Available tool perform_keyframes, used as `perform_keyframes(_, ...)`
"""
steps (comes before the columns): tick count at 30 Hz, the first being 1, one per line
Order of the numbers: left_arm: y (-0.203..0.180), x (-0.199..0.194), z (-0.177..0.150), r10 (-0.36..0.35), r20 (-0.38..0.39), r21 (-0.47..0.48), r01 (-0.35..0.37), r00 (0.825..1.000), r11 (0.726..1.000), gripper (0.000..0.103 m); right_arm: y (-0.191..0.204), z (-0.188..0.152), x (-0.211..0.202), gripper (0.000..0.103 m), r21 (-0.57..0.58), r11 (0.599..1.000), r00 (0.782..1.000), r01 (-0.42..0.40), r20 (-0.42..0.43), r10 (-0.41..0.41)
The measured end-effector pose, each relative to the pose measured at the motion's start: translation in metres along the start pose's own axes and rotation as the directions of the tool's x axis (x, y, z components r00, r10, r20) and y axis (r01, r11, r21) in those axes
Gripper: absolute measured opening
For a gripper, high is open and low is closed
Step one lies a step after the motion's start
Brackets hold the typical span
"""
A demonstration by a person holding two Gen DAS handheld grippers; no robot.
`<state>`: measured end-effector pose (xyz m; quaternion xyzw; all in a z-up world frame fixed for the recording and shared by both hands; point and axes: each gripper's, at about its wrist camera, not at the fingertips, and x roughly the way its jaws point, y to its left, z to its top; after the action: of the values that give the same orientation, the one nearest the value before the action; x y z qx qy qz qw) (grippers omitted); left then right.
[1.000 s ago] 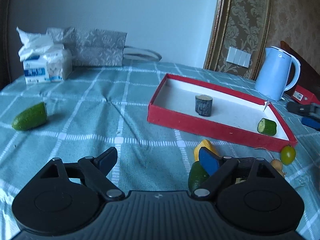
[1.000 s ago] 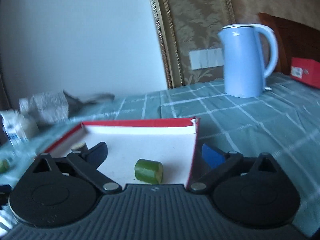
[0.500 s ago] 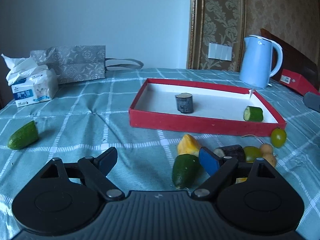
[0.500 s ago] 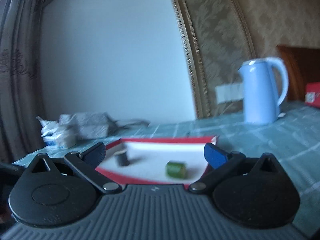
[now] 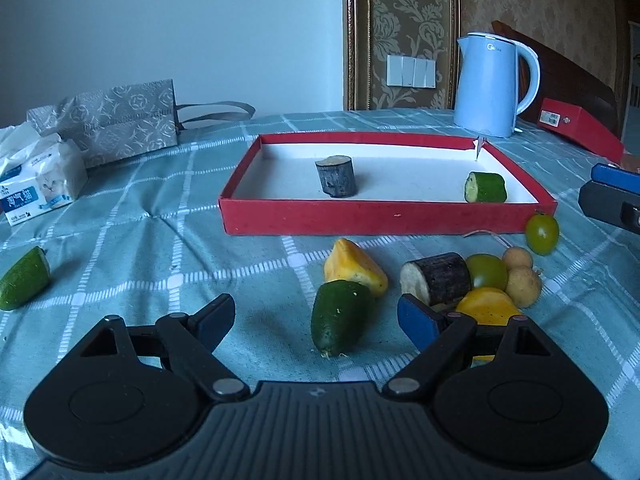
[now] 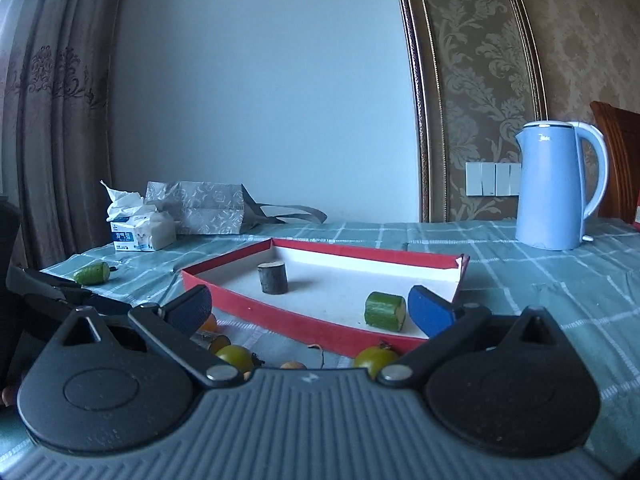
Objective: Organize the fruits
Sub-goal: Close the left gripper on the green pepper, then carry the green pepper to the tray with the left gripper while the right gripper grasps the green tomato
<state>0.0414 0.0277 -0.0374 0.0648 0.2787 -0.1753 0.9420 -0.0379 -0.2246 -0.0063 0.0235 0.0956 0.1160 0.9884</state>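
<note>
A red tray (image 5: 384, 222) (image 6: 280, 318) with a white floor holds a dark sugarcane stub (image 5: 336, 176) (image 6: 273, 277) and a cucumber chunk (image 5: 485, 187) (image 6: 385, 312). In front of it on the checked cloth lie a cucumber end (image 5: 338, 316), yellow pieces (image 5: 354, 268), another cane stub (image 5: 438, 278), green tomatoes (image 5: 542, 232) (image 6: 378, 358) and small brown fruits (image 5: 522, 280). My left gripper (image 5: 316, 320) stands open just short of the cucumber end, holding nothing. My right gripper (image 6: 310, 306) is open and empty above the tray's near corner.
A half cucumber (image 5: 24, 278) (image 6: 92, 273) lies far left. A tissue pack (image 5: 36, 184), a grey paper bag (image 5: 120, 120), a blue kettle (image 5: 494, 84) (image 6: 558, 184) and a red box (image 5: 580, 128) stand along the back of the table. The right gripper's body (image 5: 612, 196) shows at the right edge.
The left view rolled level and drew back, bringing the fruit pile into sight. The right view swung left and levelled, from over the tray to looking across it.
</note>
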Motion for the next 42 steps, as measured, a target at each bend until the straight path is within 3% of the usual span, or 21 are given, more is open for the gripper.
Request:
perform_keyframes(2,-0.001,0.001,0.0,-0.008,-0.008,0.003,0.008,1.0,1.0,0.089,-0.003,0.001,0.001,0.103,0.018,1.0,1.0,0.006,-0.006,-0.006)
perform_keyframes(7,-0.003,0.005,0.0,-0.032,-0.033,0.015,0.033,0.999,0.999,0.066,-0.014,0.001,0.005,0.103,0.085,0.995,0.999,0.047,-0.029,-0.045)
perform_keyframes(22,-0.006,0.006,0.001,-0.035,-0.027,0.023,0.035,0.999,0.999,0.036,-0.034,-0.002,0.015,0.103,0.197,0.972,0.989,0.13,-0.091,-0.114)
perform_keyframes(28,-0.008,0.005,0.001,-0.034,-0.024,0.022,0.035,0.999,0.999,0.032,-0.038,-0.004,0.014,0.103,0.213,0.959,0.98,0.184,-0.115,-0.163)
perform_keyframes(33,-0.005,0.004,0.001,-0.024,-0.023,0.007,0.024,0.999,1.0,0.032,-0.036,-0.005,0.02,0.102,0.195,0.962,0.972,0.19,-0.174,-0.157)
perform_keyframes(34,-0.004,0.004,0.001,-0.026,-0.024,0.001,0.026,0.999,1.0,0.032,-0.035,-0.005,0.023,0.101,0.19,0.962,0.969,0.195,-0.191,-0.158)
perform_keyframes(39,-0.001,0.005,0.002,-0.035,-0.028,-0.015,0.035,0.999,0.999,0.032,-0.047,-0.012,0.04,0.072,0.242,0.944,0.939,0.225,-0.313,-0.143)
perform_keyframes(42,-0.001,0.005,0.003,-0.037,-0.03,-0.018,0.036,0.999,0.999,0.033,-0.054,-0.016,0.042,0.07,0.278,0.933,0.933,0.231,-0.336,-0.13)
